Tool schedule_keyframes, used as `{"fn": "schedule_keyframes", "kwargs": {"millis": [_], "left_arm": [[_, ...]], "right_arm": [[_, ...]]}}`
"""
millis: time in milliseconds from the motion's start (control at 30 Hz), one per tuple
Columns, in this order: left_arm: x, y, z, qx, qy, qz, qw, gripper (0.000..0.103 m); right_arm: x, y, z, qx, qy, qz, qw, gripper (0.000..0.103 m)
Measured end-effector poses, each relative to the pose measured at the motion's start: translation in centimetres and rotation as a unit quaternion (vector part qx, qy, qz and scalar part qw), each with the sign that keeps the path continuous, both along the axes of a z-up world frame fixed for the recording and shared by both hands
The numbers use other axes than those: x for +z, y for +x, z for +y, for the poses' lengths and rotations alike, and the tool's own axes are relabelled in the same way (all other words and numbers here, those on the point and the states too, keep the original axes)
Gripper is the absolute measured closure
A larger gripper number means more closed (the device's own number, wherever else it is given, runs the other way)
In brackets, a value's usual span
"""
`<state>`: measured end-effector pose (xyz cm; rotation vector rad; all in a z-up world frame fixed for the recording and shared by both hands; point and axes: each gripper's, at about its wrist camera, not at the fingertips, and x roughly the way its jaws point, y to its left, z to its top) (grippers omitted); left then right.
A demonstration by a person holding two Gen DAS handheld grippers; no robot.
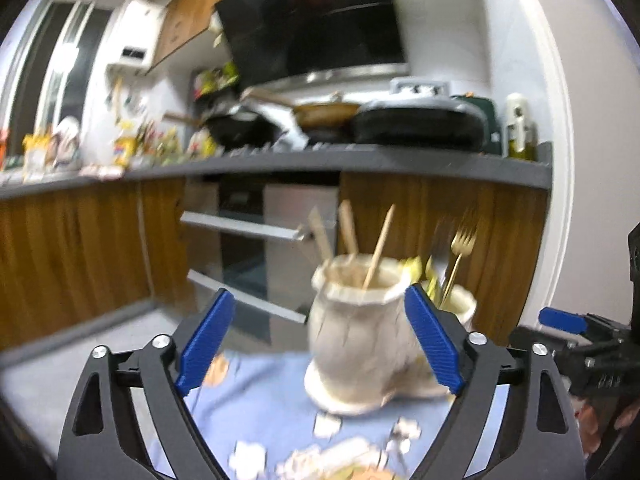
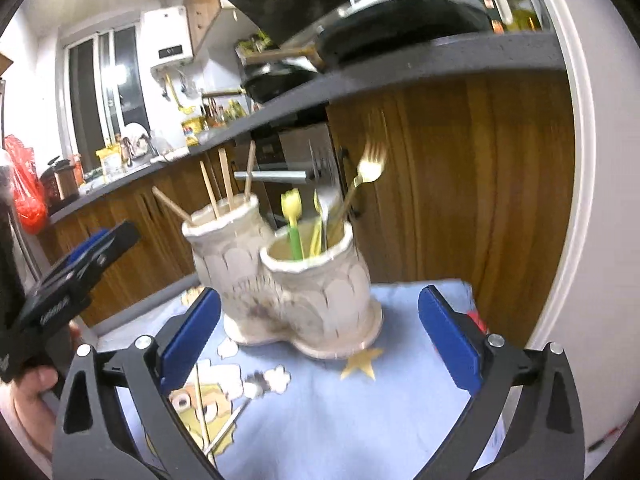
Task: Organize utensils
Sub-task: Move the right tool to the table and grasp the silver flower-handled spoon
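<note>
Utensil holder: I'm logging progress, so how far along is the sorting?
Mostly sorted: chopsticks stand in one cup of the holder, the gold fork and green-handled utensils in the other. Nothing is in hand; the left gripper and right gripper are open. Left: a chopstick and a thin utensil on the cloth.

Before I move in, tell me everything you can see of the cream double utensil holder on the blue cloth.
The utensil holder looks like glazed cream ceramic: two joined cups with scalloped relief and wavy rims on one flared base. It stands upright on the blue patterned cloth. The taller cup holds wooden chopsticks; the lower one holds a gold fork, a yellow-green utensil and others too blurred to name. Brownish smudges mark its lower front. Neither the left gripper nor the right gripper touches it; both are open.
</note>
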<state>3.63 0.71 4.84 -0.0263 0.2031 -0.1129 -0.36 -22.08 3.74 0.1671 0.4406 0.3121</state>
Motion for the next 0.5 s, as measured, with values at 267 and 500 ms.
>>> {"fn": "schedule_keyframes", "kwargs": {"millis": [267, 500], "left_arm": [[-4.3, -1.6, 3.5, 0.044, -0.031, 0.076, 0.9957, 0.008], [-5.2, -2.5, 5.7, 0.068, -0.060, 0.105, 0.9903, 0.005]], "right_arm": [[-3.0, -0.8, 2.0, 0.002, -0.028, 0.068, 0.997, 0.005], [-5.3, -0.6, 5.6, 0.047, -0.040, 0.146, 0.987, 0.005]]}}
